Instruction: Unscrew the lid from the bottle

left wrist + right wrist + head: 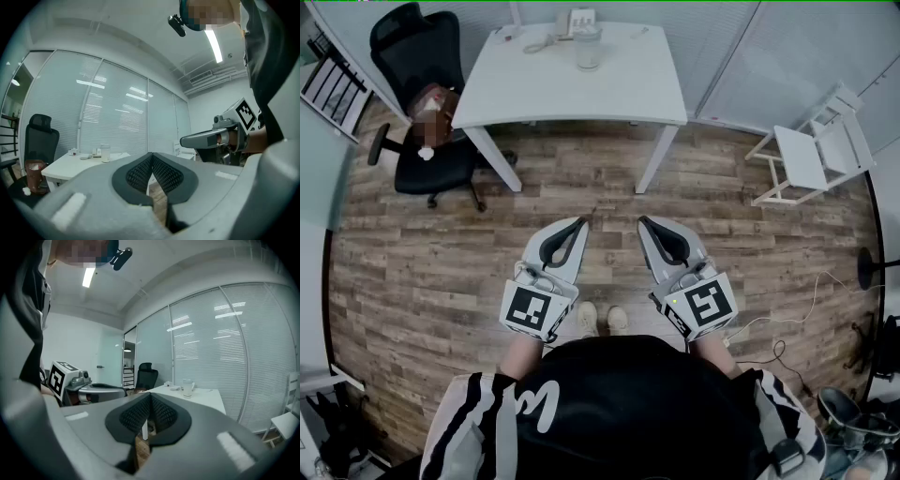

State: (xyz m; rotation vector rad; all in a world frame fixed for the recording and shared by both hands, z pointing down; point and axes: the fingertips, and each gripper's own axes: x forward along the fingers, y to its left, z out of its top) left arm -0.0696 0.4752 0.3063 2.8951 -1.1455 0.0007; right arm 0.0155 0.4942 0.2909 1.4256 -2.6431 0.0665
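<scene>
Jaws of your left gripper [579,225] are pressed together, holding nothing. Well ahead of both tips, untouched, the bottle [588,45] stands on the white table [534,98]. Your right gripper [644,225], near the left, is likewise closed and empty.

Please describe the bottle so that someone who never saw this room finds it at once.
A white table stands across the wood floor, by the glass wall. The bottle stands upright near the table's far edge. It is translucent, with a lid, and taller than the small white things beside it.
</scene>
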